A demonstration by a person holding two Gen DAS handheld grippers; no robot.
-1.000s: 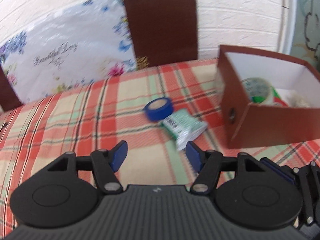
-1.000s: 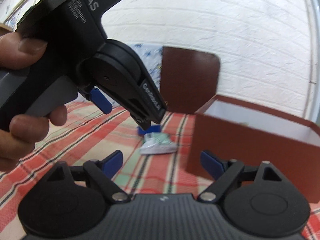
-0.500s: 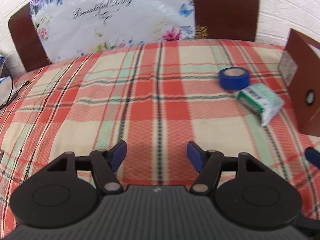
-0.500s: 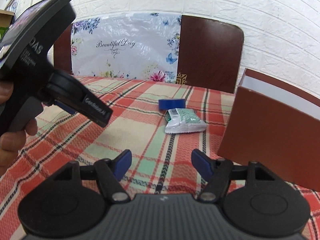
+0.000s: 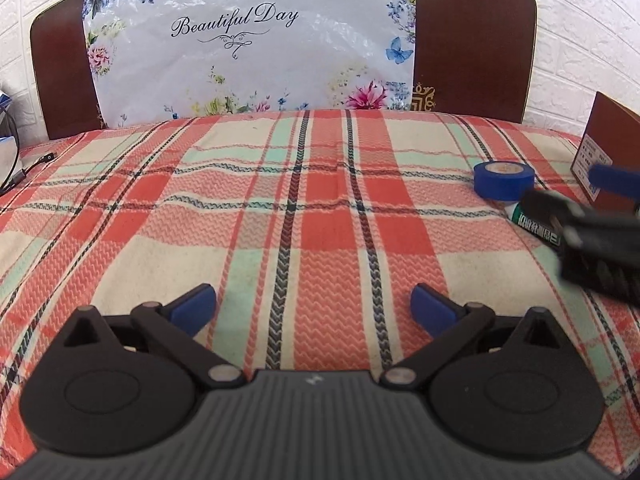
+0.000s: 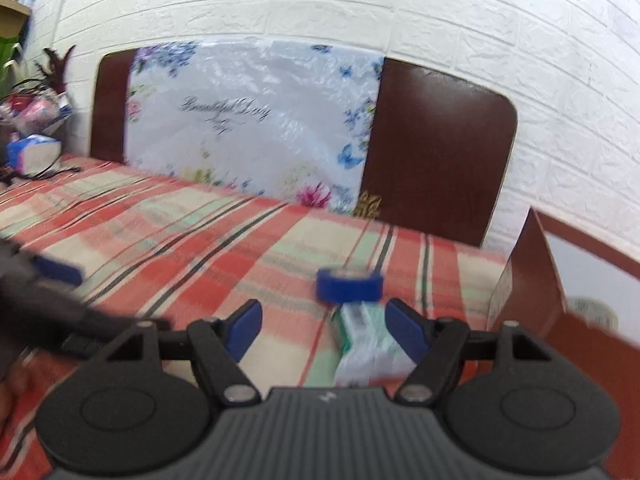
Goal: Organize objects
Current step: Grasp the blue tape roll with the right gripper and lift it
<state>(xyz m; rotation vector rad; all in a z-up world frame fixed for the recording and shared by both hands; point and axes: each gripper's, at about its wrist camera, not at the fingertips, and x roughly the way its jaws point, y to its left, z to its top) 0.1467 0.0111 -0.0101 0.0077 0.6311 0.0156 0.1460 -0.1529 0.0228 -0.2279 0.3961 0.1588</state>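
A blue tape roll (image 5: 504,180) lies on the plaid cloth (image 5: 280,208), with a green-and-white packet (image 5: 530,220) just in front of it. My left gripper (image 5: 312,304) hovers over bare cloth, well to their left, its jaws opening wide with nothing between them. In the right wrist view my right gripper (image 6: 324,330) is low over the packet (image 6: 364,344), which lies between the fingers, close to the right one; the jaws are opening and the pads do not press it. The tape roll (image 6: 348,284) sits just beyond. The right tool's black body (image 5: 592,240) hides part of the packet.
An open brown box (image 6: 532,280) stands right of the packet with a tape roll (image 6: 592,312) inside. A brown headboard (image 5: 472,40) with a floral plastic sheet (image 5: 248,48) closes off the far side. A cable (image 5: 28,168) and clutter (image 6: 32,148) lie at the far left.
My left gripper swung left, away from the box and over bare cloth, and its jaws widened. My right gripper advanced to the packet. The left tool slid to the right view's left edge.
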